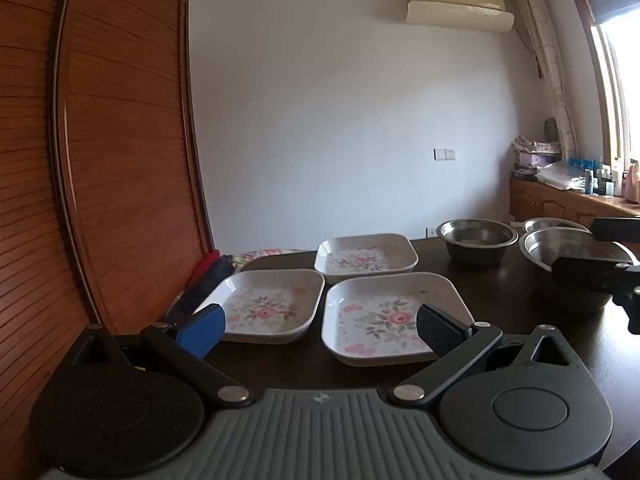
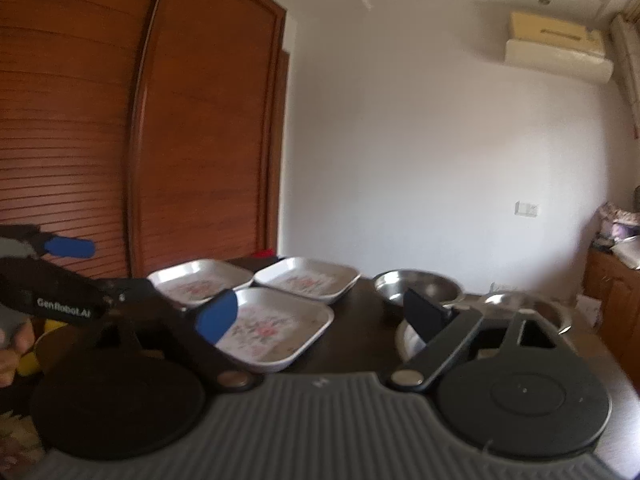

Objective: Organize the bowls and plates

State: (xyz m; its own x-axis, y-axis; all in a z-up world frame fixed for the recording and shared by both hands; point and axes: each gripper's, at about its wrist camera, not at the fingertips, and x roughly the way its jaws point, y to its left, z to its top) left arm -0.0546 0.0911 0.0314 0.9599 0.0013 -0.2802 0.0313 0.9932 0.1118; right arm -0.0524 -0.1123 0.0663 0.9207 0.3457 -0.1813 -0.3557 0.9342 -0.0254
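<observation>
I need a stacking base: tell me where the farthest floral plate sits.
In the left wrist view, the farthest floral plate sits mid-table, behind the two nearer floral plates, left of the steel bowl.

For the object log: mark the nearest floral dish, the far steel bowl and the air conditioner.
nearest floral dish (image 1: 384,320), left wrist view, painted floor
far steel bowl (image 1: 476,240), left wrist view, inside wall
air conditioner (image 1: 456,10), left wrist view, front panel
</observation>
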